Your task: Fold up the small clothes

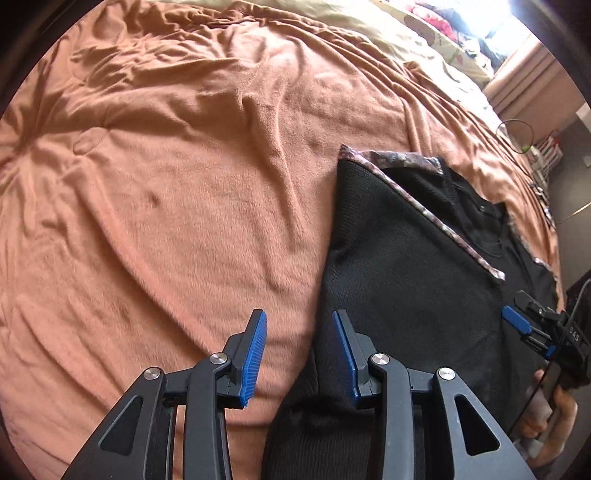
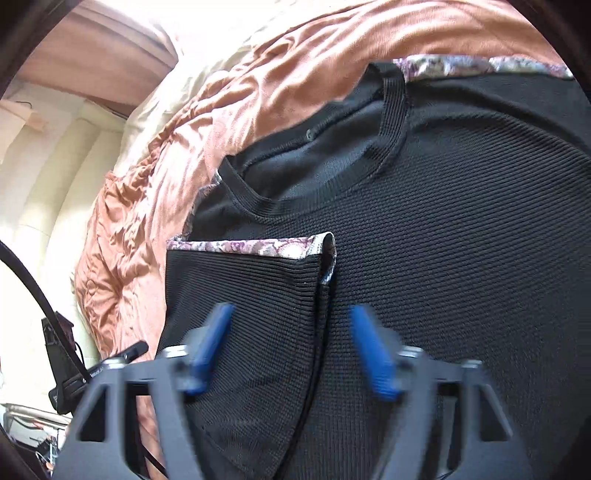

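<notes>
A black ribbed knit top (image 1: 410, 266) with floral-trimmed sleeve cuffs lies on the orange blanket (image 1: 166, 177). Both sleeves are folded inward over the body. My left gripper (image 1: 299, 350) hovers open over the top's left edge, one blue pad above the blanket, the other above the black cloth. In the right wrist view the top (image 2: 461, 229) fills the frame, neckline toward the far side. My right gripper (image 2: 291, 347) is open and blurred above the folded sleeve (image 2: 251, 295), with its floral cuff (image 2: 251, 247) just ahead. The right gripper (image 1: 524, 325) also shows at the top's right edge.
The blanket covers a bed, with a cream sheet (image 1: 406, 33) and patterned pillows (image 1: 443, 18) at its far end. A hand (image 1: 554, 413) holds the right gripper's handle. The bed's cream side (image 2: 55, 206) drops off left, with a dark device (image 2: 62, 354) on a stand.
</notes>
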Demonstrator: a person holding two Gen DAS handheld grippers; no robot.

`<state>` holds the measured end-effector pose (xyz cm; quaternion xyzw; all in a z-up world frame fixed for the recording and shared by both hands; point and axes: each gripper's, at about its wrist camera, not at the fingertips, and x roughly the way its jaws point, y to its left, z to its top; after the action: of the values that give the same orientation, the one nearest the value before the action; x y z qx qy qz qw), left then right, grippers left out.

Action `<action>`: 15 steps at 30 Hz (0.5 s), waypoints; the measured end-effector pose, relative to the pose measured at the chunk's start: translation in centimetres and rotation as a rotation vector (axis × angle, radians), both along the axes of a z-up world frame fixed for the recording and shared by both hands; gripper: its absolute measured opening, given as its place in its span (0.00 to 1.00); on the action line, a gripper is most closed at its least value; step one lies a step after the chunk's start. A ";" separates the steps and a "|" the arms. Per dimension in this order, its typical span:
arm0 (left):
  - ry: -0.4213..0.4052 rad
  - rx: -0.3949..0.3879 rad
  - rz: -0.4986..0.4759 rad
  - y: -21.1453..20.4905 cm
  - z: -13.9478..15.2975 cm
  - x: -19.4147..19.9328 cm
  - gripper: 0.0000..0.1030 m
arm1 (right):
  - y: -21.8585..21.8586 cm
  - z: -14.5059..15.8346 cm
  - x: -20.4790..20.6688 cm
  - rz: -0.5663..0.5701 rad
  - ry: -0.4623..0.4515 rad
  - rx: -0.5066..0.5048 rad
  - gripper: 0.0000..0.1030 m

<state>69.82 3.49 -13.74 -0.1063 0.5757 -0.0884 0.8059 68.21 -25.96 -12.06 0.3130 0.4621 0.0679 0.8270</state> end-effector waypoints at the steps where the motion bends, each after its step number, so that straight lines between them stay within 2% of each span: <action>1: -0.001 -0.010 -0.006 -0.2 0.0 -0.3 0.44 | 0.1 0.3 -0.3 0.003 0.006 -0.005 0.69; 4: -0.003 -0.025 -0.019 -0.5 -0.3 -1.2 0.47 | 0.3 1.1 -1.2 0.013 0.006 -0.002 0.69; 9: 0.007 -0.055 -0.039 -0.9 -1.2 -2.0 0.47 | 0.5 3.3 -2.9 0.027 -0.020 -0.062 0.69; 14: -0.010 -0.039 -0.062 -1.5 -2.0 -2.2 0.47 | 0.1 4.3 -5.1 0.011 -0.027 -0.101 0.69; 15: -0.007 -0.035 -0.067 -1.5 -2.3 -2.2 0.42 | -0.1 4.4 -5.6 0.005 -0.025 -0.103 0.69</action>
<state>67.60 1.95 -16.03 -0.1009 0.5745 -0.1260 0.8025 62.62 -26.02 -7.70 0.2682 0.4554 0.0501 0.8474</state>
